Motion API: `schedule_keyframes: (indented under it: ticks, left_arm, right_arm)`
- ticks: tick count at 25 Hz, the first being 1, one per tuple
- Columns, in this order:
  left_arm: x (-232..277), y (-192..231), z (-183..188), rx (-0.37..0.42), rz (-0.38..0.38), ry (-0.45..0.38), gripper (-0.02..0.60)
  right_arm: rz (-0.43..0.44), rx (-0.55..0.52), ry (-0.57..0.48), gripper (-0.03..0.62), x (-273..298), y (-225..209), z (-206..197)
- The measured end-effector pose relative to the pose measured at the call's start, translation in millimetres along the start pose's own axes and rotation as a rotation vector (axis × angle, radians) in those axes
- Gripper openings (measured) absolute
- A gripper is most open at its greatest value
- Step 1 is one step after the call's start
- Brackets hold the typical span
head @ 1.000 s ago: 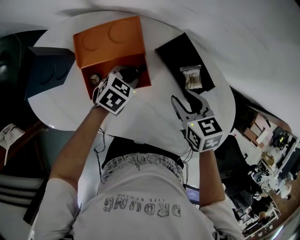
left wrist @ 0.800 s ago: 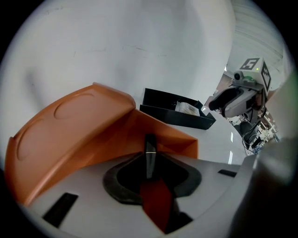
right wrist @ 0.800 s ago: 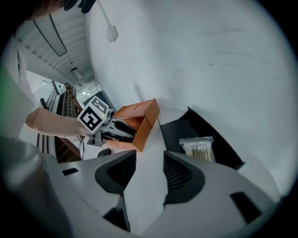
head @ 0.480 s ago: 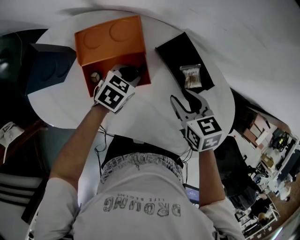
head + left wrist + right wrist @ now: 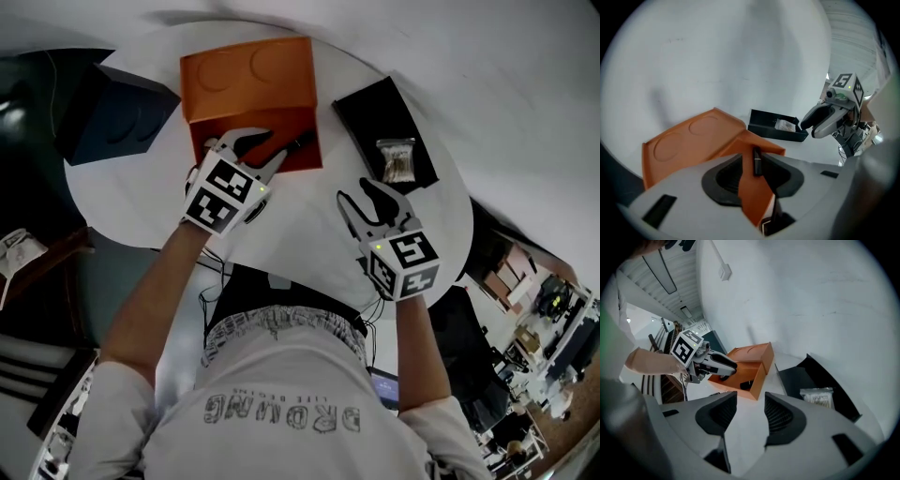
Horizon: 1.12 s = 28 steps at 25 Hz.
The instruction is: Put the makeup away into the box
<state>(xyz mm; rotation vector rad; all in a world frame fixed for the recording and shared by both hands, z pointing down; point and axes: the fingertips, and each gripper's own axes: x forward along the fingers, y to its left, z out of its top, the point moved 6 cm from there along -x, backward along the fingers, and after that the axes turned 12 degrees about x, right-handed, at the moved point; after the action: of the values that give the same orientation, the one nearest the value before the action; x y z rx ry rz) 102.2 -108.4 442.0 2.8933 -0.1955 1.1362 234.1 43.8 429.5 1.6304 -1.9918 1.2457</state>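
Note:
An orange box stands open on the white round table, its lid tipped back. Inside lies a slim black makeup stick, also the dark bar by the box's right wall. My left gripper hovers over the box's front edge. Its jaws have just been opening and stand apart, the stick lying loose in the box beyond them. My right gripper hangs open and empty over bare table, right of the box. From the right gripper view, the left gripper sits above the box.
A black tray lies right of the box and holds a clear bag of cotton swabs. A dark blue box sits at the table's left edge. The table's near rim runs close to the person's body.
The left gripper has lifted up out of the orange box and spread its jaws. The small round item seen earlier in the box is now hidden behind it. The right gripper shifted slightly left.

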Motion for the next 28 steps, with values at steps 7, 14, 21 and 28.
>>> schedule_keyframes:
  ticks: [7, 14, 21, 28]
  left_arm:
    - [-42.9, 8.2, -16.6, -0.039, 0.061, -0.059, 0.141]
    - [-87.6, 19.0, -51.0, -0.099, 0.14, -0.118, 0.141]
    - [-126.8, 28.6, -81.9, -0.195, 0.181, -0.152, 0.141]
    - [-154.9, 28.4, -111.2, -0.263, 0.203, -0.173, 0.14]
  right_arm:
    - [0.029, -0.043, 0.036, 0.199, 21.7, 27.6, -1.1]
    - [0.05, -0.079, 0.085, 0.207, 49.9, 58.3, -9.8]
    - [0.066, -0.115, 0.148, 0.232, 77.1, 88.6, -23.2]
    - [0.067, -0.133, 0.195, 0.243, 97.8, 111.8, -37.3]
